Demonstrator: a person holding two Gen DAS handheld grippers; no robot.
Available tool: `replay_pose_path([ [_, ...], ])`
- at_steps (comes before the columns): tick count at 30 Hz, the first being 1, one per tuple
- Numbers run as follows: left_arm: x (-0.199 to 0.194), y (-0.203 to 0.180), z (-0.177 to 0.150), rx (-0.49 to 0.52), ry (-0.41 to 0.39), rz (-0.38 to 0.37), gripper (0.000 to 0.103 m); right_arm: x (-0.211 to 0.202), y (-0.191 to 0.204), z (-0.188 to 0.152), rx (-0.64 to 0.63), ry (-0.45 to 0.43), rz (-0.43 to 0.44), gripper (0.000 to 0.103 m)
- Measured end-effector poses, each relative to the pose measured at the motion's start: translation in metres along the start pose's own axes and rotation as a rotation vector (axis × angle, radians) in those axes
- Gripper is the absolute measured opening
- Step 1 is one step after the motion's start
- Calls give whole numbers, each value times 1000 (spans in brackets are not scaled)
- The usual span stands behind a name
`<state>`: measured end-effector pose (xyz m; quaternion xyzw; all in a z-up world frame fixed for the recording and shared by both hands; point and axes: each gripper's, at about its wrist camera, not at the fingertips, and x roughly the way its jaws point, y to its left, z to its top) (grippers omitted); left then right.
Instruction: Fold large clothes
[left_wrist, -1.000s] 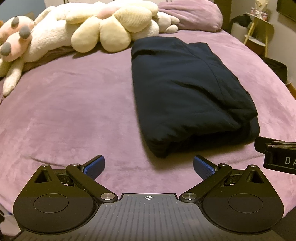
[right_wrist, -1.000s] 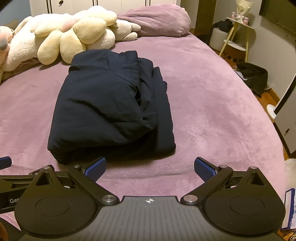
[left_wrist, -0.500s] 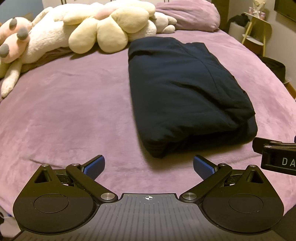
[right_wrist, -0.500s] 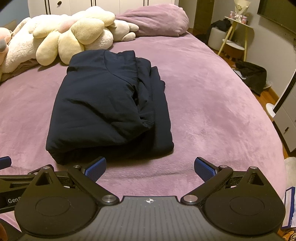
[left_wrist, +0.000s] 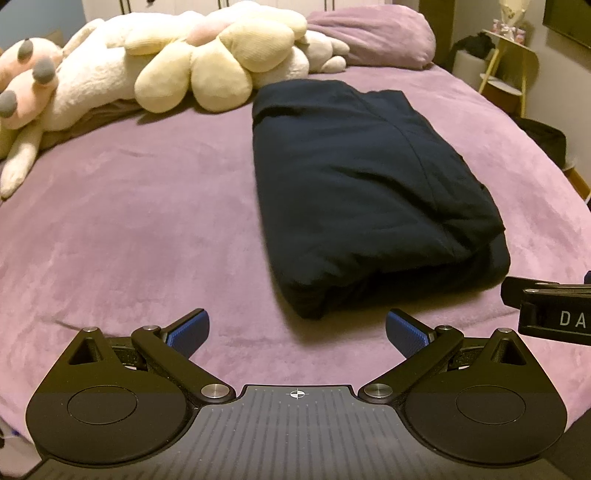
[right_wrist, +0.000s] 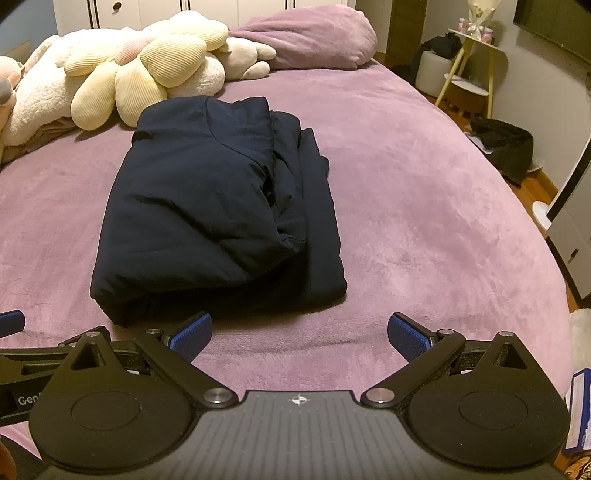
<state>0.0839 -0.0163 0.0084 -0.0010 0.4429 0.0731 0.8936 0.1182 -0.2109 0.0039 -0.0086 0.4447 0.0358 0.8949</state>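
Observation:
A dark navy garment (left_wrist: 362, 192) (right_wrist: 218, 206) lies folded into a thick rectangular bundle on the purple bed (left_wrist: 129, 229) (right_wrist: 424, 221). Its layered edges show on the bundle's right side in the right wrist view. My left gripper (left_wrist: 297, 332) is open over the bed's near edge, just short of the bundle's near left corner, with nothing between its blue pads. My right gripper (right_wrist: 299, 334) is also open and empty, in front of the bundle's near right corner. Part of the right gripper's body (left_wrist: 550, 310) shows at the right edge of the left wrist view.
Cream and pink plush toys (left_wrist: 207, 62) (right_wrist: 140, 74) and a purple pillow (left_wrist: 373, 40) (right_wrist: 310, 40) crowd the head of the bed. A yellow-legged side table (right_wrist: 472, 62) and a dark basket (right_wrist: 506, 147) stand on the floor to the right.
Both grippers have drawn back slightly and tilted up, so the folded garment sits a little farther away and more of the room shows. Neither gripper's opening has changed.

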Motion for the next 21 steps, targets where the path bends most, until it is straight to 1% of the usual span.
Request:
replay_pose_path([
  [9, -3, -3, 0, 17, -8, 14, 103, 0, -1, 1, -2, 1, -10, 101],
  [21, -6, -2, 1, 14, -19, -5, 103, -4, 0, 1, -7, -12, -20, 101],
])
